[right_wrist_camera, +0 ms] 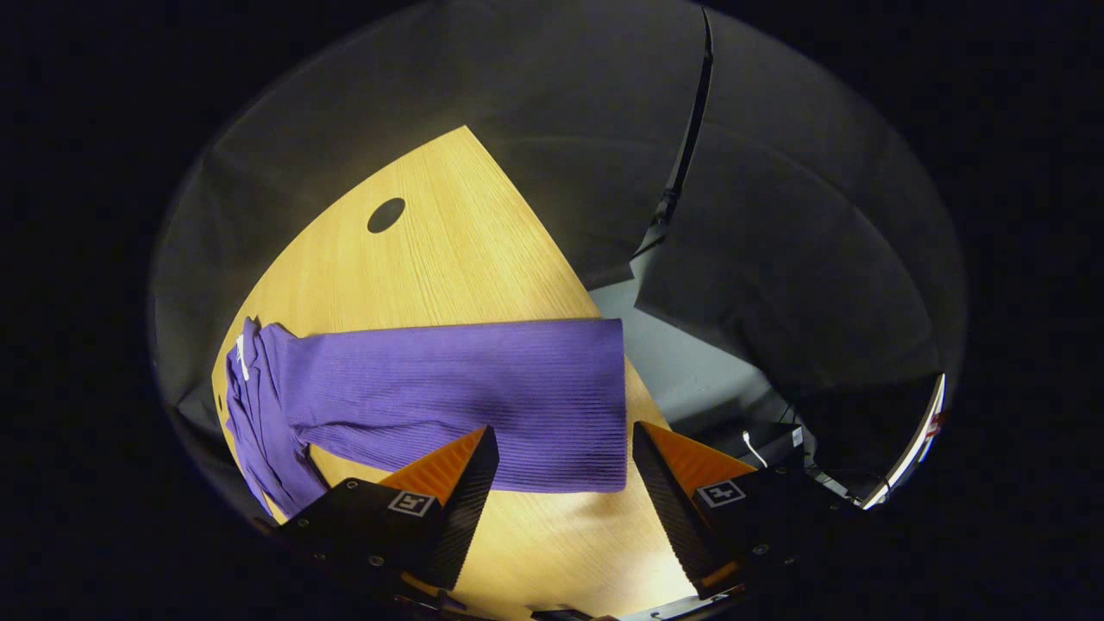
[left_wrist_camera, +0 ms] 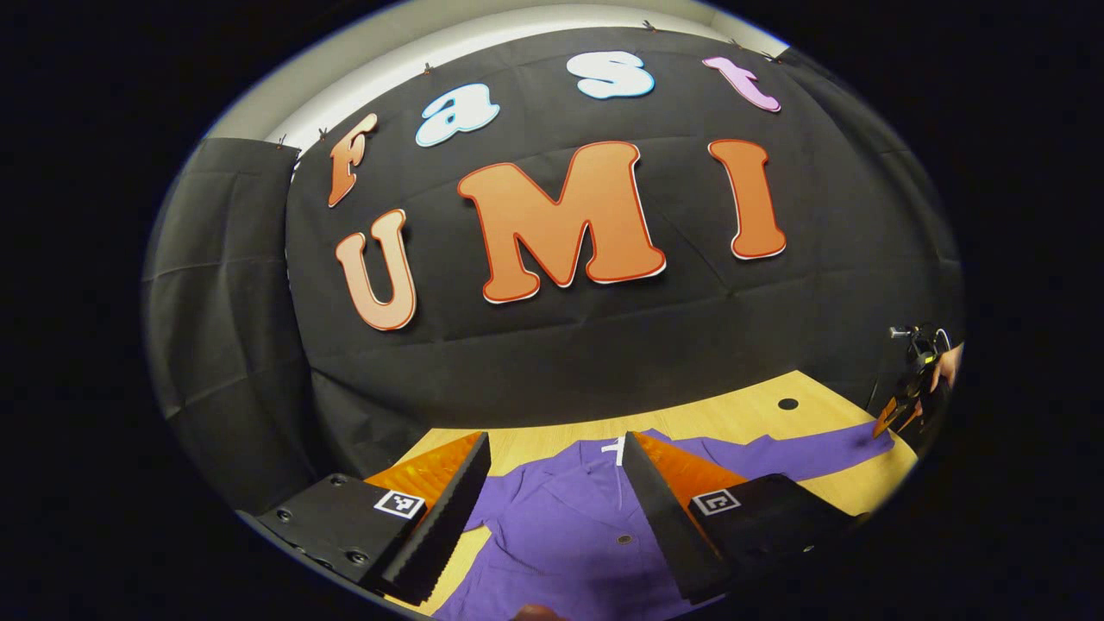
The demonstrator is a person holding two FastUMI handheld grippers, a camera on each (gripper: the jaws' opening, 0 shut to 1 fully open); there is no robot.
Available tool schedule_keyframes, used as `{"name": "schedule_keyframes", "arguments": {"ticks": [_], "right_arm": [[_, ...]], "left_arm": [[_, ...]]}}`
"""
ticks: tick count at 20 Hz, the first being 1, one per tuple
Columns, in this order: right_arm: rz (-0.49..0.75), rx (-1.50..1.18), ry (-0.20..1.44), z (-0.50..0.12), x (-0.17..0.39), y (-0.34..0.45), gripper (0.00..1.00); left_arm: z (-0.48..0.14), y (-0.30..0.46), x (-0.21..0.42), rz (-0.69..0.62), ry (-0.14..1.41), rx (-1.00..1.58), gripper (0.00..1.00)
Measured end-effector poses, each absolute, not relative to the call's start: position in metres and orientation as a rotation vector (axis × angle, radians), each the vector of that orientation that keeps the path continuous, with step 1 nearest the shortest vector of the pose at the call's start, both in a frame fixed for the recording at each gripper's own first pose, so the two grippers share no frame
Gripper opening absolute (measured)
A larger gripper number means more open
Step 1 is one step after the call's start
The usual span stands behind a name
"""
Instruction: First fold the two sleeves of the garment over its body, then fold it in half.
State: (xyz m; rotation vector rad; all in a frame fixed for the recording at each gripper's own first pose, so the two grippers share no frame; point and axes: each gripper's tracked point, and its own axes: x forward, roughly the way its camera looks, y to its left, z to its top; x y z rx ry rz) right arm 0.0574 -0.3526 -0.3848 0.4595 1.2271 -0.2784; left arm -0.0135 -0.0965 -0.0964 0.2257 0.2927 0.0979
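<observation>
A purple buttoned garment (left_wrist_camera: 569, 526) lies flat on the wooden table (left_wrist_camera: 742, 414), collar toward the back wall. My left gripper (left_wrist_camera: 552, 504) hovers open above its chest, nothing between the fingers. One sleeve (left_wrist_camera: 802, 453) stretches out to the right, and the other gripper (left_wrist_camera: 897, 414), held by a hand, sits at its cuff. In the right gripper view that sleeve (right_wrist_camera: 466, 388) lies straight across the table (right_wrist_camera: 448, 250), cuff end near the table's edge. My right gripper (right_wrist_camera: 565, 483) stands open just above the cuff, touching nothing.
A round dark cable hole (right_wrist_camera: 385, 215) sits in the tabletop beyond the sleeve. The table's right edge (right_wrist_camera: 604, 319) runs beside the cuff, with grey floor (right_wrist_camera: 690, 371) and cables below. Black cloth walls close in the back.
</observation>
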Motion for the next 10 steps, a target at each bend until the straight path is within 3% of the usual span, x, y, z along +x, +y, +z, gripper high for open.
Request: {"name": "schedule_keyframes", "arguments": {"ticks": [7, 10], "right_arm": [[-0.297, 0.362, 1.308, -0.406, 0.064, -0.36, 0.9], [-0.309, 0.334, 1.317, -0.407, 0.064, -0.356, 0.78]], "left_arm": [[-0.112, -0.082, -0.018, 0.134, 0.344, 0.235, 0.96], [-0.12, -0.077, -0.019, 0.144, 0.368, 0.229, 0.96]]}}
